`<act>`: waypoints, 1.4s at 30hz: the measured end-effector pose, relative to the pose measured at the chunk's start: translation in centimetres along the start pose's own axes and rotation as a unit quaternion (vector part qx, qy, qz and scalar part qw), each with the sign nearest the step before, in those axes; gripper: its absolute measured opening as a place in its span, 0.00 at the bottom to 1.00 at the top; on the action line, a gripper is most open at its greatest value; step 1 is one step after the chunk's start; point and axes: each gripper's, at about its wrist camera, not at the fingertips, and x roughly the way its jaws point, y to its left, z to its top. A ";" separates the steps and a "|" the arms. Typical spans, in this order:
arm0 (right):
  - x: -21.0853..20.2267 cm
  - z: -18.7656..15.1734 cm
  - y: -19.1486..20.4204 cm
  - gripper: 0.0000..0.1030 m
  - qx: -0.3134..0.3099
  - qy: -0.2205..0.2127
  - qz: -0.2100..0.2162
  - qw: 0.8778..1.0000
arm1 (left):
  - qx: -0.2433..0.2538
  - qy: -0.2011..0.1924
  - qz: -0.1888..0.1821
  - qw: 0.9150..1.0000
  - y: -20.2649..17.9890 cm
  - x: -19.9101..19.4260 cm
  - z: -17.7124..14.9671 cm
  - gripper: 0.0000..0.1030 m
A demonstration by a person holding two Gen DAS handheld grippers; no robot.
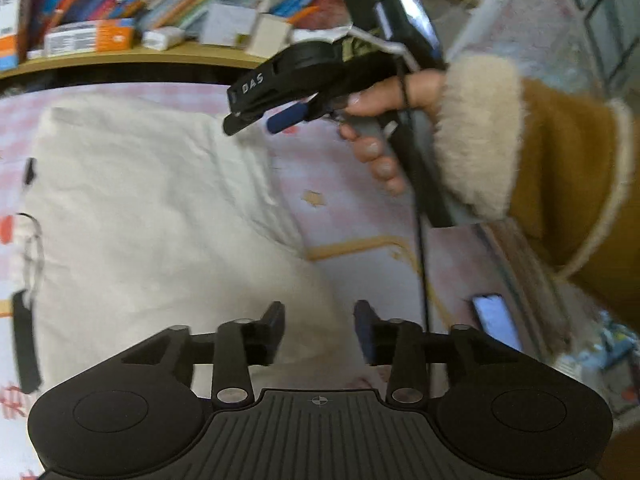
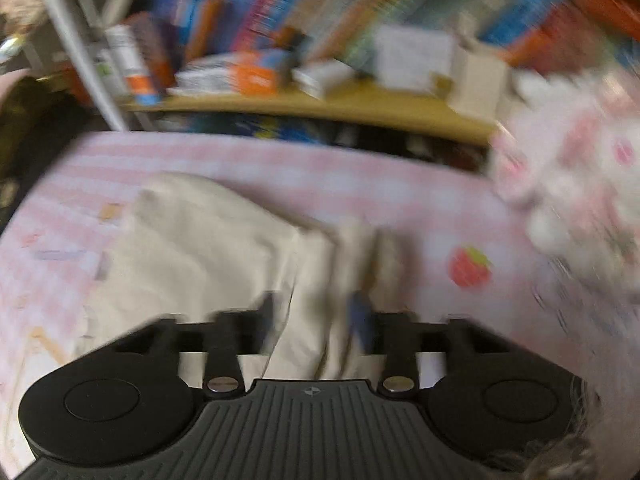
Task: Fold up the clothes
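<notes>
A cream garment (image 1: 152,216) lies spread on a pink checked bedsheet (image 1: 360,200), with folds along its right side. My left gripper (image 1: 320,330) hovers open over the garment's near right edge, nothing between its fingers. In the left wrist view, a hand in a brown fleece-cuffed sleeve (image 1: 560,168) holds my right gripper (image 1: 256,122) above the garment's far right corner. The right wrist view is blurred by motion. It shows the right gripper (image 2: 314,316) open above the garment (image 2: 208,248), whose creased folds (image 2: 360,248) run between the fingers. No cloth appears pinched.
A wooden shelf (image 1: 132,56) with books and small boxes runs behind the bed. A phone (image 1: 496,320) lies on the sheet at the right. A black strap (image 1: 24,344) lies at the garment's left. A white and pink plush (image 2: 580,184) sits at the bed's right.
</notes>
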 end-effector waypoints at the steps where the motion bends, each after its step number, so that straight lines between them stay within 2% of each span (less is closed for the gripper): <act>1: 0.0 -0.5 -0.7 0.44 0.012 0.001 -0.005 1.000 | -0.002 -0.008 -0.007 1.000 0.4 -0.7 -0.2 0.48; 4: -1.9 -2.2 -2.0 0.44 0.042 -0.010 0.002 0.999 | -0.025 -0.039 -0.008 0.999 2.6 -3.4 -0.7 0.48; 9: -6.7 -6.7 -2.1 0.44 0.044 -0.028 0.055 0.997 | -0.090 -0.080 0.061 0.991 8.1 -7.3 -2.4 0.44; 13: -7.8 -10.1 -1.1 0.44 0.061 -0.017 0.061 0.996 | -0.111 -0.096 0.103 0.984 10.2 -8.4 -3.7 0.42; 15: -8.2 -11.8 -0.5 0.42 0.072 -0.011 0.062 0.995 | -0.115 -0.098 0.107 0.983 10.6 -8.4 -4.1 0.42; 16: -8.4 -12.6 -0.2 0.40 0.077 -0.008 0.062 0.995 | -0.115 -0.095 0.107 0.983 10.6 -8.3 -4.2 0.41; 17: -8.6 -13.4 0.1 0.31 0.083 -0.005 0.063 0.995 | -0.117 -0.087 0.112 0.983 10.9 -7.9 -4.2 0.39; 18: -8.8 -14.2 0.4 0.21 0.088 -0.002 0.063 0.994 | -0.119 -0.077 0.119 0.983 11.2 -7.4 -4.2 0.33; 19: -9.0 -15.0 0.7 0.04 0.093 0.001 0.063 0.994 | -0.120 -0.067 0.125 0.983 11.6 -6.9 -4.2 0.26; 25: -12.9 -15.6 0.7 0.04 0.119 -0.047 0.088 0.988 | -0.133 -0.054 0.140 0.980 12.6 -7.1 -5.0 0.24; 27: -11.9 -16.6 0.1 0.04 0.133 -0.031 0.072 0.988 | -0.130 -0.055 0.139 0.980 12.7 -7.1 -5.2 0.24; 29: -9.5 -17.9 -0.5 0.04 0.146 0.008 0.054 0.988 | -0.127 -0.054 0.142 0.980 12.6 -7.4 -5.1 0.28; 30: -8.6 -18.6 -0.7 0.05 0.151 0.016 0.052 0.987 | -0.122 -0.055 0.148 0.980 12.5 -7.7 -5.0 0.29; 32: -8.4 -19.0 -0.9 0.06 0.164 0.011 0.054 0.985 | -0.115 -0.060 0.158 0.979 12.4 -8.4 -5.0 0.36; 33: -8.7 -18.9 -0.9 0.10 0.165 0.009 0.052 0.985 | -0.115 -0.063 0.164 0.978 12.6 -8.6 -5.0 0.48; 34: -8.9 -18.9 -0.9 0.22 0.162 0.006 0.048 0.986 | -0.116 -0.065 0.172 0.976 12.8 -8.8 -5.1 0.55; 35: -9.0 -19.0 -0.8 0.31 0.159 0.003 0.041 0.986 | -0.126 -0.071 0.180 0.973 13.1 -8.9 -5.2 0.57; 36: -9.2 -19.0 -0.8 0.31 0.158 -0.001 0.038 0.987 | -0.138 -0.073 0.189 0.970 13.6 -9.0 -5.3 0.62; 38: -9.5 -19.3 -0.7 0.32 0.162 -0.010 0.038 0.986 | -0.159 -0.074 0.194 0.965 14.5 -8.8 -5.3 0.63; 42: -9.7 -19.6 -0.9 0.28 0.158 -0.024 0.035 0.987 | -0.189 -0.084 0.173 0.963 15.6 -8.0 -4.9 0.62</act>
